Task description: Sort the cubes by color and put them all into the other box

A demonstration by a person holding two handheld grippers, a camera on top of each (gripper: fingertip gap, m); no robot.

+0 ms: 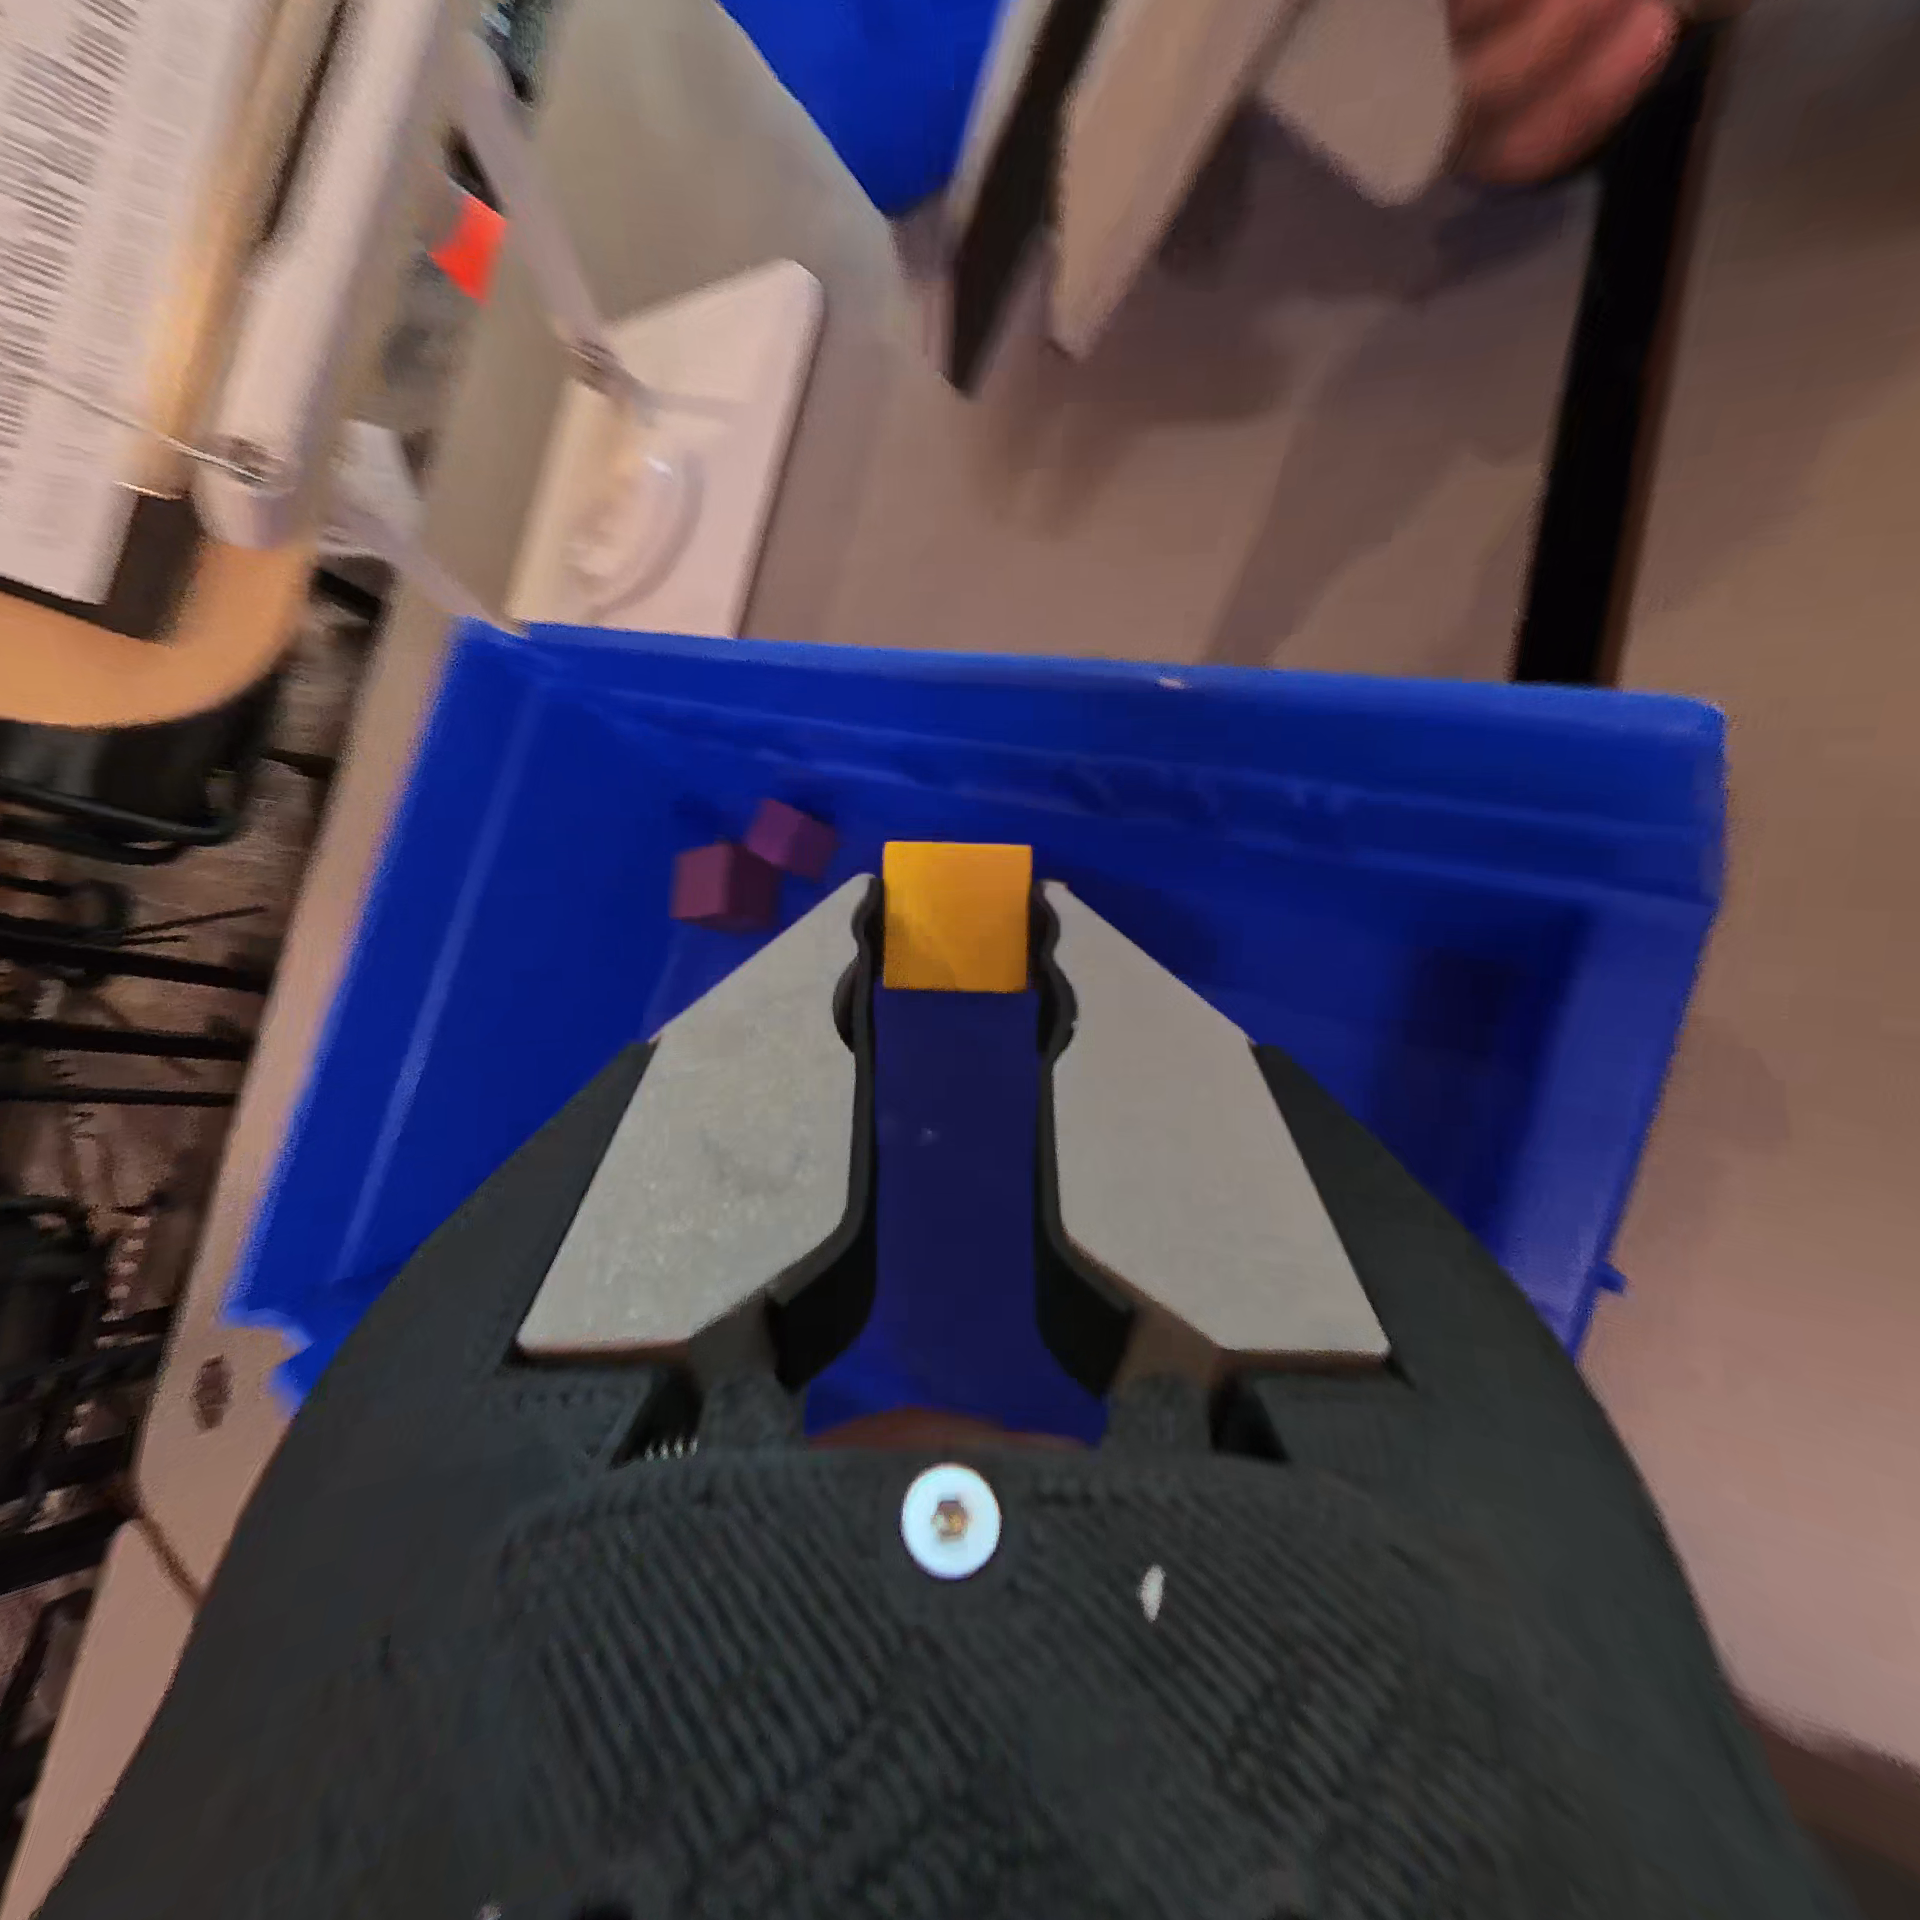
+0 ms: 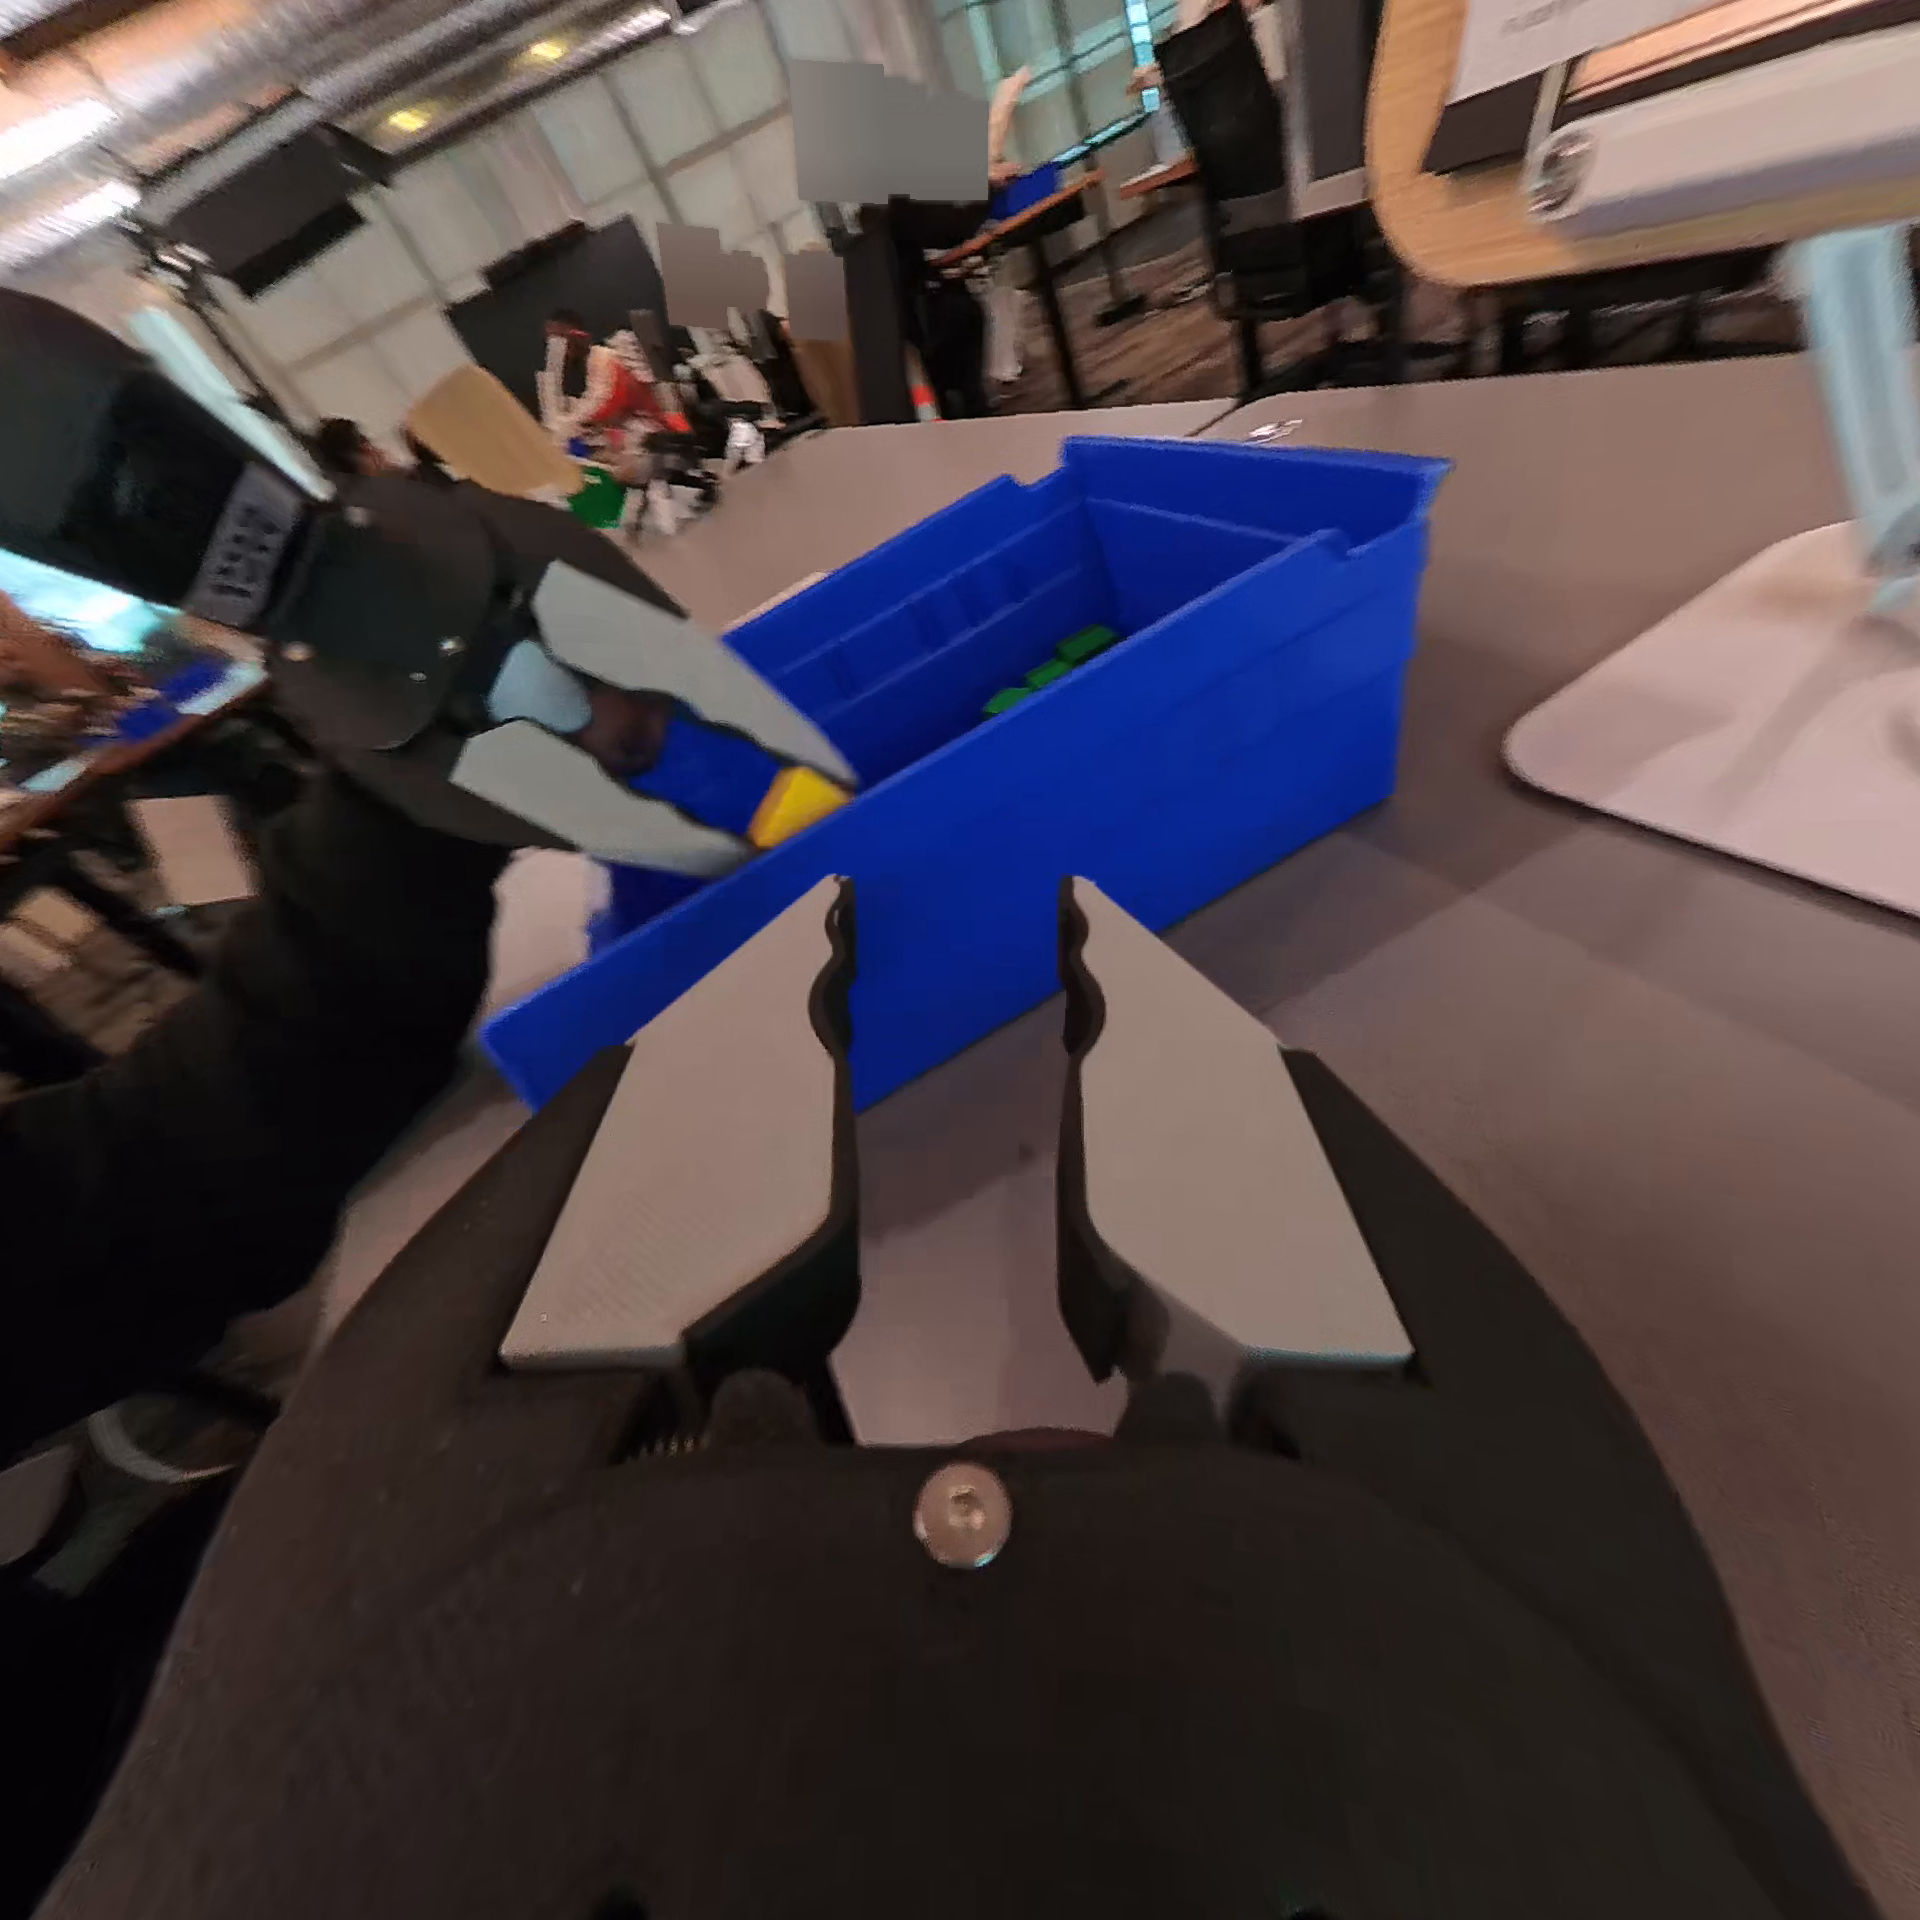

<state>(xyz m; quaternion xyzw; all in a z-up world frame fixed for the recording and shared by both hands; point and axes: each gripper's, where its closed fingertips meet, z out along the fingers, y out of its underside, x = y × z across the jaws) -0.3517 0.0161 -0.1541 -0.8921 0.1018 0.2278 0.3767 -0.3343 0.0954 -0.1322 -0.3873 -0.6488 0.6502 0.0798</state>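
My left gripper (image 1: 956, 902) is shut on a yellow cube (image 1: 956, 925) and holds it above the floor of a blue box (image 1: 1299, 769). Two purple cubes (image 1: 743, 868) lie in that box's far left corner. The right wrist view shows the left gripper (image 2: 795, 821) with the yellow cube (image 2: 795, 802) from the side. My right gripper (image 2: 956, 888) is open and empty above the table, just in front of a long blue box (image 2: 1143, 790) holding several green cubes (image 2: 1049, 670). It appears blurred at the top of the left wrist view (image 1: 1023, 353).
A second blue box (image 1: 862, 83) shows at the top of the left wrist view. A white stand base (image 2: 1714, 758) lies on the grey table (image 2: 1507, 1195) to the right. The table's dark edge (image 1: 1590, 416) runs down the right. People and desks stand far behind.
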